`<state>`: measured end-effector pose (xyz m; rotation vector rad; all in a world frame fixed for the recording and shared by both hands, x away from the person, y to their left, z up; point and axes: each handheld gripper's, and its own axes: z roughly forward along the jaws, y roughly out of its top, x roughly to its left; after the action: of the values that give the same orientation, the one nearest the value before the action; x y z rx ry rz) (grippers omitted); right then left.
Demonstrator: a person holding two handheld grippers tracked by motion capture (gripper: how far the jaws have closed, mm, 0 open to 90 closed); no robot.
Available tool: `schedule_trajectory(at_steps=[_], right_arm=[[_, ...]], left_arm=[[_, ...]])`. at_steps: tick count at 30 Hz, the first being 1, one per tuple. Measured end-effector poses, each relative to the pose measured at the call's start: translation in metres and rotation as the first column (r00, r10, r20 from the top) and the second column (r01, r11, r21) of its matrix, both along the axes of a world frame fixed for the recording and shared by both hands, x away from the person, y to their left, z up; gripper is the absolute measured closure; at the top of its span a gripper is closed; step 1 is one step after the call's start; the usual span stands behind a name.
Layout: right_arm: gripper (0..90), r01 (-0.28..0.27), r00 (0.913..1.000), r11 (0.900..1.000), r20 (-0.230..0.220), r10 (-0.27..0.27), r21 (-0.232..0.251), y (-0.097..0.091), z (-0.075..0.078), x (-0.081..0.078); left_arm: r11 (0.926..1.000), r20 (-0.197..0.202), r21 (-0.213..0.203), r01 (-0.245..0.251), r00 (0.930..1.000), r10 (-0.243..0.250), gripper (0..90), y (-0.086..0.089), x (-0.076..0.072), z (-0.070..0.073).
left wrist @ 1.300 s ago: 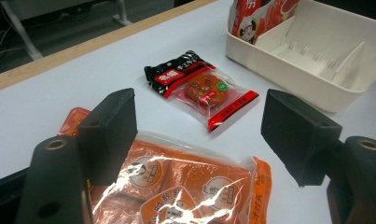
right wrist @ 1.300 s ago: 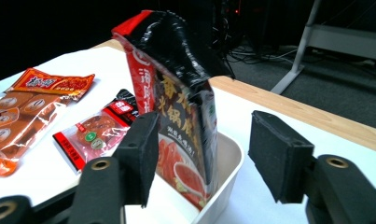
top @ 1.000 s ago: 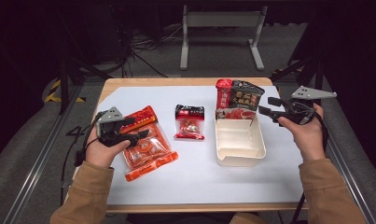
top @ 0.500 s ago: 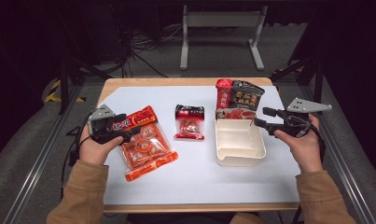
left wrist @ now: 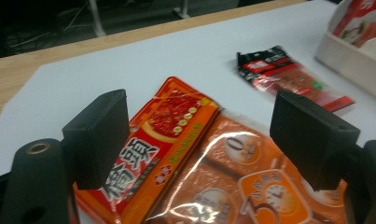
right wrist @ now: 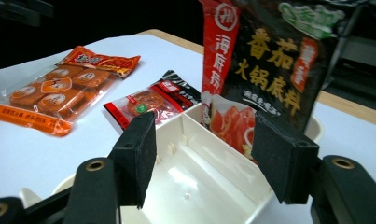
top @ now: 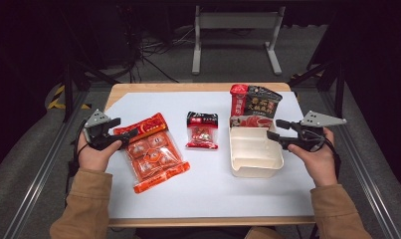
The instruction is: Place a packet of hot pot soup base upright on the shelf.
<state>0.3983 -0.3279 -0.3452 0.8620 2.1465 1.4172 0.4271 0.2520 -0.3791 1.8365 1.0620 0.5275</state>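
A large orange snack packet [top: 153, 152] lies flat at the left of the white mat. My left gripper [top: 123, 128] is at its upper left end, low over the red header [left wrist: 171, 116], jaws open and apart from it [left wrist: 204, 135]. A small black-and-red packet [top: 202, 130] lies mid-table. A white plastic tray [top: 252, 162] sits at the right, with a black-and-red bag [top: 255, 102] standing at its far end. My right gripper [top: 273, 129] hovers at the tray's right rim, open with nothing between its pads [right wrist: 209, 156], facing the bag [right wrist: 269, 65] and the tray's floor [right wrist: 195, 182].
The white mat [top: 213, 194] covers a wooden table with a bare strip along the far edge [top: 188, 87]. In the right gripper view the small packet [right wrist: 148, 100] and the orange packet [right wrist: 59, 88] lie beyond the tray. Metal rails run beside the table; a stand is behind it.
My left hand has slid left along the orange packet to its upper end. My right hand has come down and slightly left to the tray's right rim.
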Motion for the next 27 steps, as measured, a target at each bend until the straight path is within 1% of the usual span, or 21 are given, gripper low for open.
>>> schedule_trajectory(at_steps=[4,6,7,8,9,10,14,16,18,19,20,21,24,27], right_arm=[[41.0,-0.031,0.9995,0.9993,0.003,0.031,-0.022,0.007,-0.003,0.0],[41.3,-0.036,0.9993,0.9988,0.01,0.036,-0.033,0.008,-0.003,0.0],[41.7,-0.038,0.9992,0.9987,0.011,0.038,-0.034,0.009,-0.002,-0.001],[42.3,-0.04,0.9991,0.9987,0.014,0.041,-0.031,0.009,-0.002,-0.001],[43.1,-0.043,0.9989,0.9985,0.016,0.044,-0.034,0.008,-0.002,-0.001],[43.7,-0.046,0.9988,0.9984,0.017,0.047,-0.032,0.008,-0.002,-0.002],[46.3,-0.061,0.998,0.9972,0.013,0.061,-0.043,0.008,-0.002,-0.001],[49.6,-0.069,0.9975,0.9965,0.008,0.07,-0.047,0.009,-0.002,-0.001],[53.4,-0.086,0.9963,0.9952,-0.002,0.086,-0.045,0.01,-0.003,-0.002],[54.4,-0.091,0.9959,0.9948,-0.002,0.091,-0.047,0.01,-0.003,-0.003],[54.4,-0.091,0.9959,0.9948,-0.002,0.091,-0.047,0.01,-0.003,-0.003],[55.5,-0.095,0.9954,0.9942,0.001,0.095,-0.049,0.01,-0.003,-0.003],[57.0,-0.102,0.9947,0.9936,0.006,0.103,-0.048,0.01,-0.002,-0.004],[55.6,-0.106,0.9944,0.9937,0.002,0.106,-0.037,0.009,-0.002,-0.004]], left_arm=[[0.9988,-0.017,-0.013,-0.047,0.9988,0.047,20.2,0.008,0.006,-0.009],[0.9968,-0.024,-0.021,-0.077,0.9968,0.077,20.7,0.012,0.009,-0.013],[0.9953,-0.027,-0.031,-0.091,0.9955,0.091,20.7,0.015,0.01,-0.017],[0.9939,-0.032,-0.032,-0.105,0.994,0.104,20.7,0.017,0.012,-0.019],[0.9934,-0.037,-0.03,-0.111,0.9933,0.109,20.7,0.017,0.013,-0.02],[0.9931,-0.039,-0.016,-0.116,0.9926,0.115,20.8,0.019,0.015,-0.022],[0.9909,-0.058,-0.007,-0.135,0.9893,0.134,21.1,0.023,0.02,-0.028],[0.9896,-0.067,-0.001,-0.144,0.9874,0.144,21.4,0.025,0.023,-0.031],[0.9863,-0.092,0.003,-0.165,0.9821,0.165,21.8,0.028,0.025,-0.037],[0.9849,-0.107,-0.005,-0.173,0.9794,0.172,21.8,0.029,0.027,-0.04],[0.9849,-0.107,-0.005,-0.173,0.9794,0.172,21.8,0.029,0.027,-0.04],[0.9827,-0.115,-0.01,-0.185,0.9764,0.182,21.8,0.03,0.028,-0.043],[0.9787,-0.126,-0.001,-0.205,0.9709,0.204,22.1,0.033,0.031,-0.049],[0.9781,-0.146,-0.006,-0.208,0.9678,0.205,22.0,0.035,0.034,-0.053]])
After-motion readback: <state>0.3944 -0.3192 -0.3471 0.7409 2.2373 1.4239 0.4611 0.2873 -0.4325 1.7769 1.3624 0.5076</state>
